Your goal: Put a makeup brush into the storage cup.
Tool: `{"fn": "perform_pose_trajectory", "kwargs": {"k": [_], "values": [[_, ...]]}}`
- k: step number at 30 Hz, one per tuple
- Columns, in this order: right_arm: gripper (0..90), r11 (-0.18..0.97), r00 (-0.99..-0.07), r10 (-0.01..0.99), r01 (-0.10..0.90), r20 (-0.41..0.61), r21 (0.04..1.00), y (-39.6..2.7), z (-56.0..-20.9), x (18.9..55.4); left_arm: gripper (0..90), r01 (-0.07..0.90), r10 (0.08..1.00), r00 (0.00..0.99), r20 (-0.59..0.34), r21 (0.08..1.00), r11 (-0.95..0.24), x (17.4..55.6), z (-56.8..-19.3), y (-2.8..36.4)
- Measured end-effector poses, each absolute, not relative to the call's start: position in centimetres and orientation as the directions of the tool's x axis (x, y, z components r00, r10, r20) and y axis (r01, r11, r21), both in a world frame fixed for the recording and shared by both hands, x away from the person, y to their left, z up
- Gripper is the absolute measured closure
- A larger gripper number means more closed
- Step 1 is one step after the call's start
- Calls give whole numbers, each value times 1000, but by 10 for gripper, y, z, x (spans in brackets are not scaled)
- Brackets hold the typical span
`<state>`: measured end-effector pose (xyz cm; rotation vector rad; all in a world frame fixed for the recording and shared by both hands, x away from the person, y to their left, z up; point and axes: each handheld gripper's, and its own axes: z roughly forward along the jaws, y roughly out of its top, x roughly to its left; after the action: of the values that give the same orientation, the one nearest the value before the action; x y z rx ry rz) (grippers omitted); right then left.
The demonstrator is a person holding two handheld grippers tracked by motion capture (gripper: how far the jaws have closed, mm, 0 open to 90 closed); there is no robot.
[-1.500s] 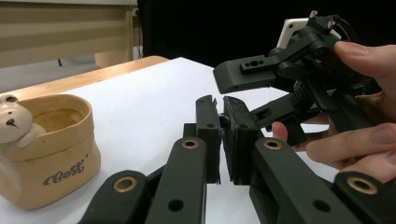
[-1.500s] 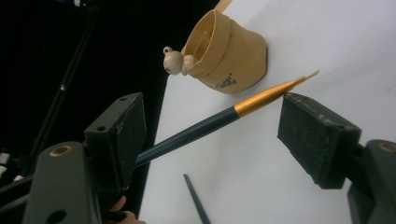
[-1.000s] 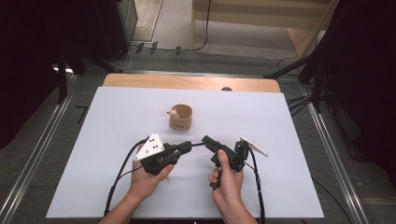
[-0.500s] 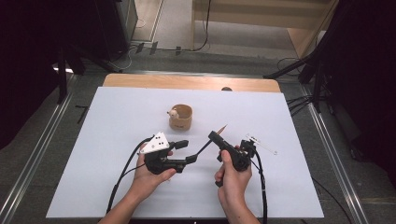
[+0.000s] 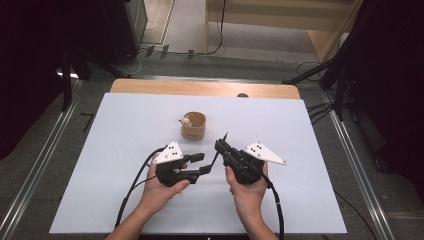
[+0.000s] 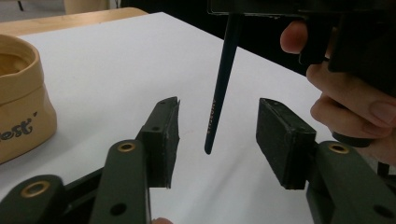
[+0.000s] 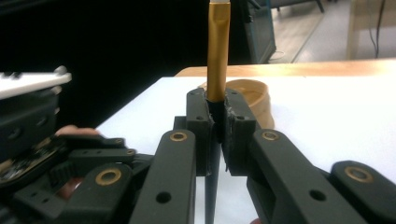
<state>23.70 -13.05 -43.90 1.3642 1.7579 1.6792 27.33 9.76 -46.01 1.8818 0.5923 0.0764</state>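
The right gripper [image 7: 217, 135] pinches a thin paintbrush [image 7: 218, 51] between its pads, clamped where the dark handle meets the gold ferrule; the ferrule stands up past the jaws and the handle runs down behind them. In the left gripper view the handle's dark tip [image 6: 219, 93] hangs between the two pads of the left gripper [image 6: 217, 135], which stand spread on either side without touching it; those jaws have just been closing a little, with the handle in the gap but not gripped.

Judged from this, the step in hand is a hand-over of the brush from one gripper to the other, with the right one now carrying it alone. The next move probably calls for lifting the brush free of the left jaws and steering it toward the tan cup [image 5: 194, 125], which stands on the white table [image 5: 125, 130] just beyond both grippers; the long handle must clear the left pads as it goes.

In the high view the right hand [image 5: 247, 187] holds its gripper angled up and toward the cup, the brush slanting across the gap. The left hand [image 5: 162, 187] lies low, its gripper [image 5: 200, 165] pointing across toward the right one.
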Motion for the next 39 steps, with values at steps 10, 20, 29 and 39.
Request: {"fn": "perform_pose_trajectory", "kwargs": {"k": [10,20,29,39], "values": [[840,-59,-560,785,359,266,931,-110,-433,228,770,338,431,882,-189,891,-302,270,-457,94],[799,-93,-554,782,351,287,932,-112,-427,227,862,287,422,899,-115,882,-373,265,-458,89],[846,-77,-552,789,349,271,934,-112,-425,224,657,309,405,896,-182,910,-275,264,-452,93],[640,-33,-575,790,304,211,952,-103,-425,222,845,276,444,887,-125,915,-294,263,-447,93]]}}
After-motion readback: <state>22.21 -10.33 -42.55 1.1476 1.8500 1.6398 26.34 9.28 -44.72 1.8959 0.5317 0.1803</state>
